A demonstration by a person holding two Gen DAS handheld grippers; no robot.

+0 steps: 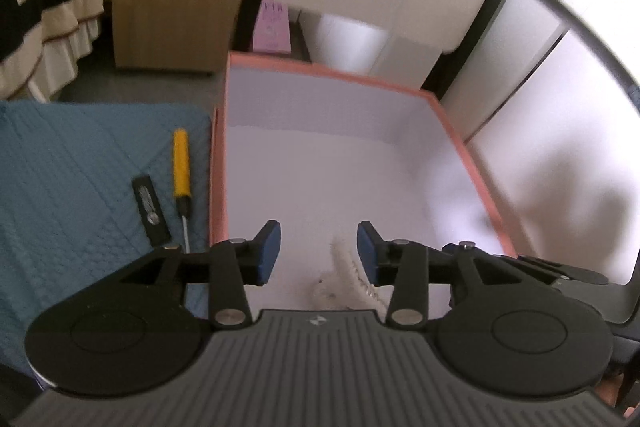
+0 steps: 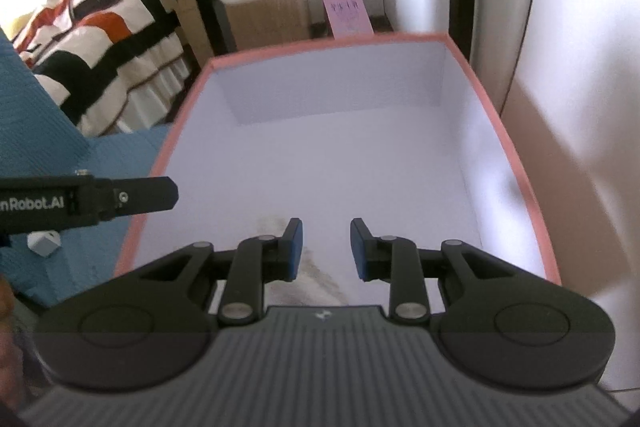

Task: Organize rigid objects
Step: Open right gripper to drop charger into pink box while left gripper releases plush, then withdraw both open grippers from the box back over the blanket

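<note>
Blue quilted mat [image 1: 60, 187] carries my screwdriver [image 1: 181, 167], a black stick [image 1: 150, 209] and the pink box [image 1: 472, 163]; striped bedding [image 2: 100, 47] behind. Left gripper [image 1: 319, 251] and right gripper [image 2: 326, 249] gape over the box, holding nothing.

The supporting surface is covered by a blue quilted mat [image 1: 72, 179]. Three loose items lie directly on the mat. A screwdriver [image 1: 182, 175] with a yellow handle lies just beside the left wall of a pink-rimmed box [image 1: 218, 155], roughly parallel to that wall, shaft toward the camera. A flat black rectangular object [image 1: 151, 209] lies just left of the screwdriver, close to it and at a slight angle. A small white cube-like item [image 2: 45, 243] lies on the mat left of the box in the right wrist view. The box, open-topped with a white interior, stands at the mat's right edge.
</note>
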